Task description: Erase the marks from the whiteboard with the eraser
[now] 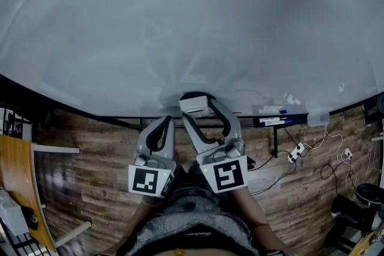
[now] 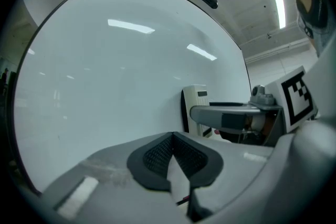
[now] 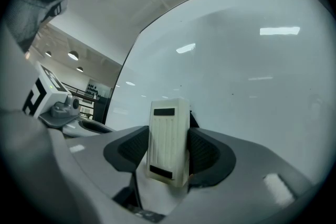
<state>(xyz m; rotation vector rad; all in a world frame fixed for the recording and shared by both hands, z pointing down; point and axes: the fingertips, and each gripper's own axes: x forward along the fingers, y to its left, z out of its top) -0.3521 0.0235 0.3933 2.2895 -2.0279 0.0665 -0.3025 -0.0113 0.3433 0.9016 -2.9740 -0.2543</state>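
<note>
The whiteboard [image 1: 180, 27] fills the upper head view; its surface looks almost blank, with a few faint specks near its lower right. A white ribbed eraser [image 1: 194, 105] is pressed to the board's lower edge, and my right gripper [image 1: 198, 110] is shut on it. In the right gripper view the eraser [image 3: 168, 141] stands upright between the two dark pads [image 3: 207, 152], with the board [image 3: 252, 71] right behind. My left gripper [image 1: 162, 124] hangs just below and left, shut with nothing in it; its pads [image 2: 157, 157] meet. From there the eraser [image 2: 195, 110] shows to the right.
A ledge [image 1: 273, 122] under the board's lower right holds markers. A power strip and cables [image 1: 297, 153] lie on the wooden floor [image 1: 90, 171] at the right. A wooden desk [image 1: 15, 177] stands at the left edge. The person's torso is at the bottom.
</note>
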